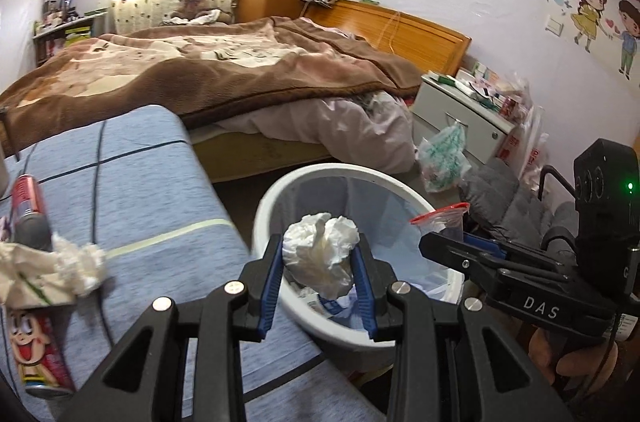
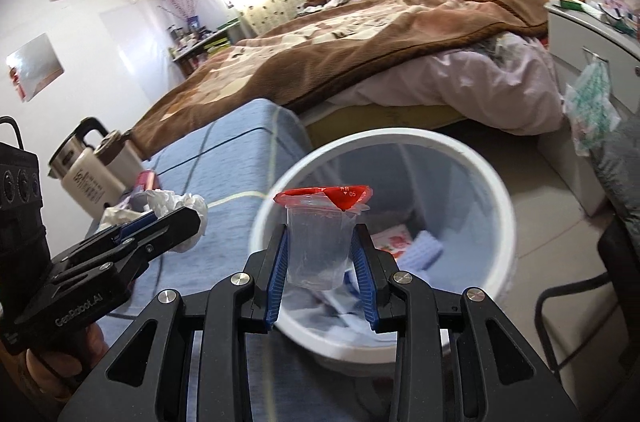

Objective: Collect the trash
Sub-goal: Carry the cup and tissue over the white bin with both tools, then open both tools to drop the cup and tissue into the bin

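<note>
L gripper (image 1: 320, 258) clamped on tissue wad (image 1: 320, 254) | R gripper (image 2: 320, 254) pinching my cup (image 2: 316, 246) by its sides, red lid up | both over bin (image 2: 472, 158) mouth so drops land inside | cans (image 1: 28, 198), paper left on bench (image 1: 152, 190)

right gripper (image 1: 448, 242): "DAS" | left gripper (image 2: 176, 222): "GenRobot.AI" | cup lid (image 2: 324, 196): "05"

bed (image 1: 224, 70), brown blanket | kettle (image 2: 86, 170) on blue cloth | white nightstand (image 1: 460, 106)
</note>
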Demonstrator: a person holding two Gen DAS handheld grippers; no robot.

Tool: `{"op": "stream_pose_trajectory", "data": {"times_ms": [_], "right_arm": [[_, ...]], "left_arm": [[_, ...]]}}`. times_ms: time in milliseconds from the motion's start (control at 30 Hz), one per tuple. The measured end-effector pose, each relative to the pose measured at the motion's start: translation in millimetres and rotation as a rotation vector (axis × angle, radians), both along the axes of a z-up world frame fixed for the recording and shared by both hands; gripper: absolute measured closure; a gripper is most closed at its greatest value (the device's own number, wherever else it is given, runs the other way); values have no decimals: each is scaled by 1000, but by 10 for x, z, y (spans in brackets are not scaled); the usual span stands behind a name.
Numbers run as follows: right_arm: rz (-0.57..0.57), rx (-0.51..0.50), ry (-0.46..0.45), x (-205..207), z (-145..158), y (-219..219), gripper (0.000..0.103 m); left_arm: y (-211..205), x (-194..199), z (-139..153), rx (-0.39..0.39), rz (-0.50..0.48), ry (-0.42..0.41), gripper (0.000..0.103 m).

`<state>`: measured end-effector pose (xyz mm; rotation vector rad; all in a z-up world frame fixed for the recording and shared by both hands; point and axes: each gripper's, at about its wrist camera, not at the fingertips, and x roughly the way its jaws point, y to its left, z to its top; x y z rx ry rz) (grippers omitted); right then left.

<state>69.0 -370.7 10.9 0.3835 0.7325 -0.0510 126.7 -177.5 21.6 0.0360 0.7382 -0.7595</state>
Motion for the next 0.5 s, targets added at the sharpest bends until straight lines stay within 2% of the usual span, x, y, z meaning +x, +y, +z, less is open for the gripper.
{"op": "stream_pose_trajectory", "data": {"times_ms": [500], "right_arm": [[-66, -55, 105, 81, -293, -391, 69]], "left_arm": [[-380, 64, -209, 40, -37, 56, 67]]}}
